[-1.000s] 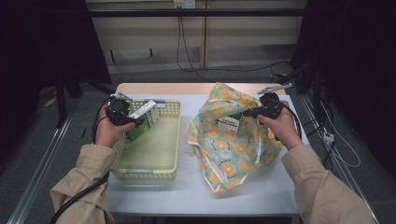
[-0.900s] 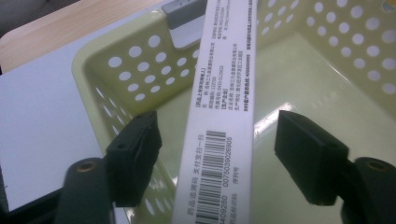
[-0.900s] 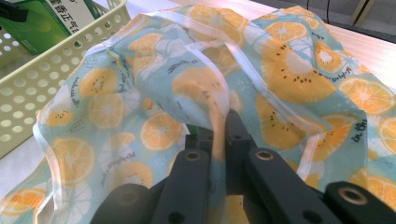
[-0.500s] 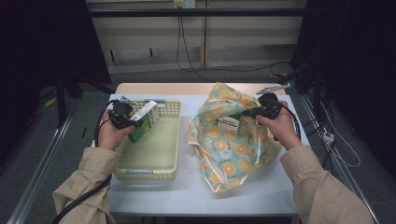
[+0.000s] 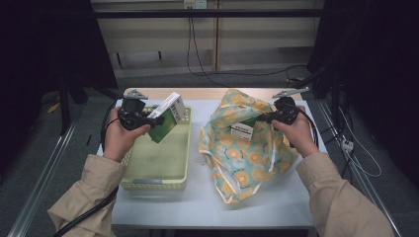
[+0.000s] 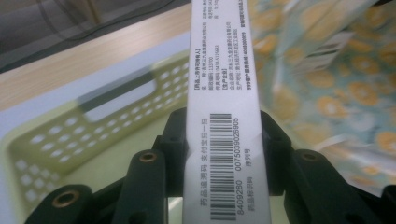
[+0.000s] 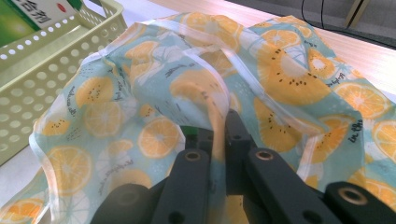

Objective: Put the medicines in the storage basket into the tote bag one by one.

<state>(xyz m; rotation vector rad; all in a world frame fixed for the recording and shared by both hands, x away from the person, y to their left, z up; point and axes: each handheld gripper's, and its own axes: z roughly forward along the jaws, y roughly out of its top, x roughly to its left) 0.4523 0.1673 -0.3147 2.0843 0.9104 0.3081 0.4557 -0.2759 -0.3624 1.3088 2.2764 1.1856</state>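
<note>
the left gripper (image 5: 148, 117) is clamped on a green-and-white box (image 5: 167, 117), held above the basket (image 5: 163, 163); the right gripper (image 5: 263, 118) pinches the rim of the fruit-print bag (image 5: 242, 158) on the counter (image 5: 197, 202).

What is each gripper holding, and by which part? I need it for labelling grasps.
The left gripper clamps the green-and-white box across its narrow barcode side, near one end. The right gripper pinches the fruit-print bag by its rim.
</note>
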